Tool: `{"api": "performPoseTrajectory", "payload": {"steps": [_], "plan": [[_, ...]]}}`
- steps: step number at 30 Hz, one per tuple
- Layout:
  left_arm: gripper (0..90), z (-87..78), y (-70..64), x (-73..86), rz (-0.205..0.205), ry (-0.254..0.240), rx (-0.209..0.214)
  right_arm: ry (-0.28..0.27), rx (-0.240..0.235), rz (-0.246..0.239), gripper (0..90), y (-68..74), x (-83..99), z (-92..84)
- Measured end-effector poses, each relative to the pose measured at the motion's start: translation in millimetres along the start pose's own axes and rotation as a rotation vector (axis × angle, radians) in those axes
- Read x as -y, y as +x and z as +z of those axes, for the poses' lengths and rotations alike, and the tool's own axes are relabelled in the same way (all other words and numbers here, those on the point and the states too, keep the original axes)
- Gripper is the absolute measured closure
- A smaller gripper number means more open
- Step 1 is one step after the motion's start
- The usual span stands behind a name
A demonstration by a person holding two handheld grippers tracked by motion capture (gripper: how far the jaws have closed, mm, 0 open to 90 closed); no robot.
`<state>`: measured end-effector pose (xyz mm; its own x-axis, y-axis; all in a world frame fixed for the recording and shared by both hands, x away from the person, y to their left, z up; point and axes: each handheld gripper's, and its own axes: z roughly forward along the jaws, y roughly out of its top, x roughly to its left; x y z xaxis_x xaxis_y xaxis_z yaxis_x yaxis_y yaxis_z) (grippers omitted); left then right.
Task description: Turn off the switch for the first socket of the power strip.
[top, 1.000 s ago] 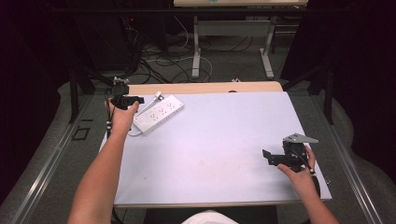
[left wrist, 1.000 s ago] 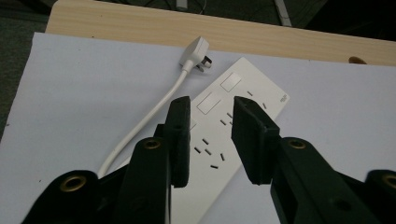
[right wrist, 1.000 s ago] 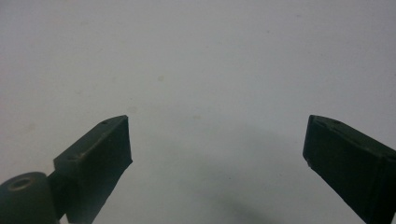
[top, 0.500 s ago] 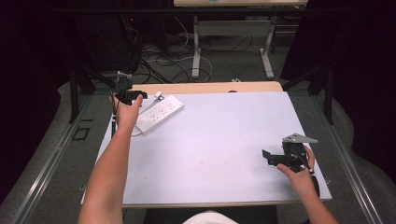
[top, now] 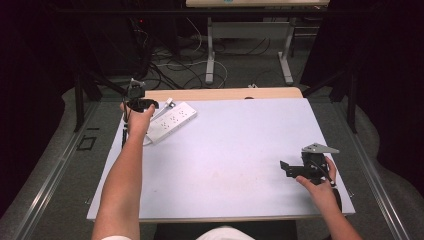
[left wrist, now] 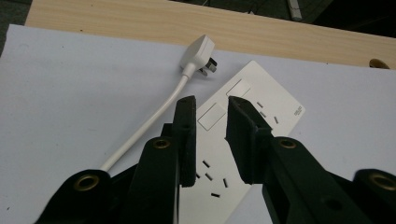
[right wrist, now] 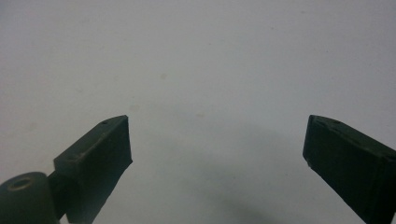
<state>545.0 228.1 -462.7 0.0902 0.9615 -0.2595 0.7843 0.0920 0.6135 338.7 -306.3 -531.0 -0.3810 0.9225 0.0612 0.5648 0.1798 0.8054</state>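
High view: white power strip (top: 171, 121) at far-left table (top: 240, 150) corner, plug (left wrist: 201, 50) lying just beside. Left gripper (left wrist: 209, 109) above strip, jaws narrowly parted, gripping nothing. Right gripper (top: 292, 169) near right edge, jaws spread wide, empty. Likely rigid, light, smooth-faced; best gripped across long edges. Cord (left wrist: 149, 121) flexible. No containers present.

I see the white rectangular plastic power strip (top: 171, 121) lying on the pale flat table (top: 235, 150), at its far left corner. Its white plug (left wrist: 200, 50) rests just behind the strip, near the table's far edge. My left gripper (top: 152, 104) hangs over the strip's left end; my right gripper (top: 283, 168) sits well apart, near the table's near right corner.
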Motion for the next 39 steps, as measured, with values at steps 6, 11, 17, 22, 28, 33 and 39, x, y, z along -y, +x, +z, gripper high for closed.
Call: {"api": "performPoseTrajectory", "payload": {"steps": [6, 11, 17, 22, 28, 33, 39], "plan": [[77.1, 11.3, -2.0, 2.0, -0.004, 0.015, -0.021, -0.001, 0.0, 0.0, 7.1, 0.3, -0.2, 0.0], [80.6, 18.3, -3.3, 2.8, -0.004, 0.029, -0.021, 0.001, -0.002, 0.002, 7.1, -0.2, 0.0, 0.4], [84.1, 24.3, -4.4, 4.0, -0.016, 0.038, -0.03, 0.001, -0.003, 0.002, 7.1, -0.3, 0.0, 0.4], [87.6, 29.1, -2.4, 4.4, -0.022, 0.058, -0.037, 0.003, -0.003, 0.002, 7.1, -0.1, 0.0, 0.7], [89.8, 34.7, -2.0, 5.2, -0.035, 0.061, -0.05, 0.003, -0.005, 0.003, 7.1, 1.2, -0.2, 0.5], [89.9, 38.5, -1.8, 6.0, -0.031, 0.079, -0.047, 0.004, -0.005, 0.005, 7.1, 1.1, -0.1, 0.5], [89.9, 44.5, -3.1, 8.2, -0.036, 0.086, -0.057, 0.004, -0.007, 0.0, 7.1, 1.0, -0.2, 0.6]]}}
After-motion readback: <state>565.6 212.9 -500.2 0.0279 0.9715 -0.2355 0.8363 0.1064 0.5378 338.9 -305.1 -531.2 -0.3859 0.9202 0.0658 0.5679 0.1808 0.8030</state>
